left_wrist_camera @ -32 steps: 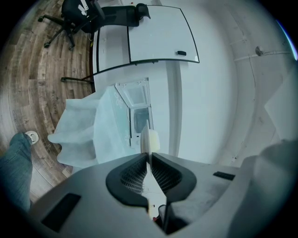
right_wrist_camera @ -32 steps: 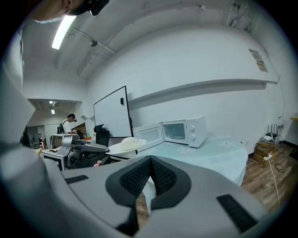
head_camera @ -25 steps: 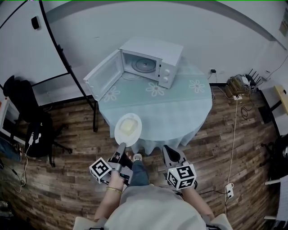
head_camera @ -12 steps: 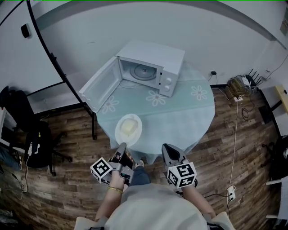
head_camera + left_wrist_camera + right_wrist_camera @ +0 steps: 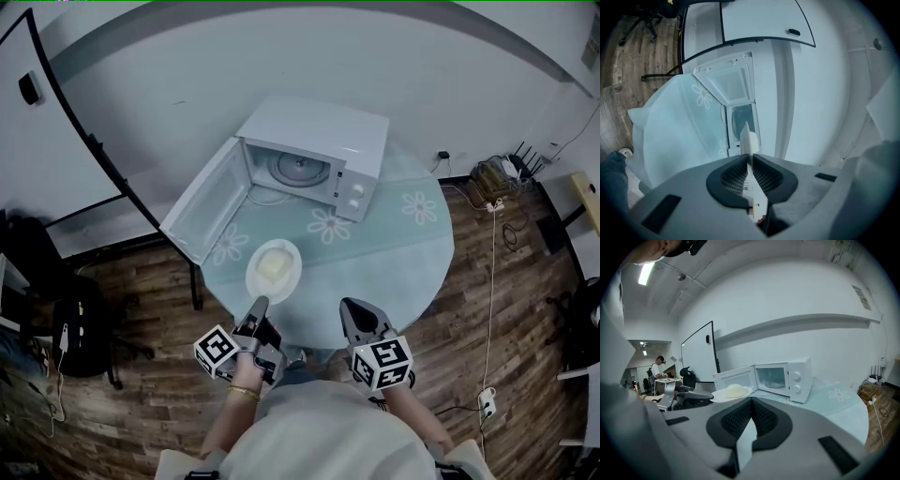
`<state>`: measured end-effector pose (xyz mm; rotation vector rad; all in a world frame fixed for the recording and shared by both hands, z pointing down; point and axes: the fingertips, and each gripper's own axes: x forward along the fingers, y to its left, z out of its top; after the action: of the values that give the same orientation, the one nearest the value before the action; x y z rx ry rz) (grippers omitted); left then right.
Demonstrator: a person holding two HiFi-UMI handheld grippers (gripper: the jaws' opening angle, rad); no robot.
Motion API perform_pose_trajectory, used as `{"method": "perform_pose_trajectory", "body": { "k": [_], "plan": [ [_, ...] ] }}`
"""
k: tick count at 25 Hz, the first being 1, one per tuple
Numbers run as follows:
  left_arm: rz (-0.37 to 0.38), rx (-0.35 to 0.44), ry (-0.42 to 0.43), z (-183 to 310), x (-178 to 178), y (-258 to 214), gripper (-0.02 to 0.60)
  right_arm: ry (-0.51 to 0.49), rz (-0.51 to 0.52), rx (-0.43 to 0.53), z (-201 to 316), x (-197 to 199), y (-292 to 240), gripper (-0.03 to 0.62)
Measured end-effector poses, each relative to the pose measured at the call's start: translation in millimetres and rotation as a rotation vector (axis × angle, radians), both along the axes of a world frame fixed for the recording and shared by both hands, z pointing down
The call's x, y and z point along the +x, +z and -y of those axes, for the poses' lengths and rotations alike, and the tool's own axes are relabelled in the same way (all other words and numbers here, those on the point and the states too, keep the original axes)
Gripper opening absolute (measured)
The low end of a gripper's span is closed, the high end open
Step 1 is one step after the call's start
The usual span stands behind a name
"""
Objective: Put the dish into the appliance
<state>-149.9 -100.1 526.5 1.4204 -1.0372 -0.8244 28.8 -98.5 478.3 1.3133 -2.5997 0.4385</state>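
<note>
White dish (image 5: 273, 268), carrying perhaps dough (image 5: 270, 266), pinched edgewise in left gripper (image 5: 259, 303).

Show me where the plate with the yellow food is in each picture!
Head view: the plate sits just left of centre, below the microwave.
Left gripper view: low centre, edge-on, pinched in the left hand-held gripper.
Right gripper view: left of centre, before the microwave's open door.
Shared landmark: the white microwave, door open.

White microwave (image 5: 323, 127), white dish (image 5: 253, 279) — pale-green tablecloth (image 5: 394, 267) printed with white flowers.
</note>
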Motion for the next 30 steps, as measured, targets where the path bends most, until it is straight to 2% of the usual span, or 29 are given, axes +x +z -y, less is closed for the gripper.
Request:
{"method": "perform_pose_trajectory", "body": {
  "k": [5,10,22,27,30],
  "plan": [
    [0.012,-0.007,0.036,40,-16,2,0.038,0.023,-0.004,0.001,32,-19,0,0.005],
    [0.046,-0.048,0.065,72,-28,11,0.038,0.052,-0.007,0.001,61,-29,2,0.005],
    [0.038,-0.040,0.127,153,-37,28,0.038,0.097,-0.031,-0.039,109,-45,24,0.005],
    [0.015,-0.043,0.132,190,-36,42,0.038,0.111,-0.036,-0.049,127,-47,27,0.005],
    [0.026,-0.057,0.134,213,-37,52,0.040,0.129,-0.037,-0.056,137,-43,30,0.005]
  ]
}}
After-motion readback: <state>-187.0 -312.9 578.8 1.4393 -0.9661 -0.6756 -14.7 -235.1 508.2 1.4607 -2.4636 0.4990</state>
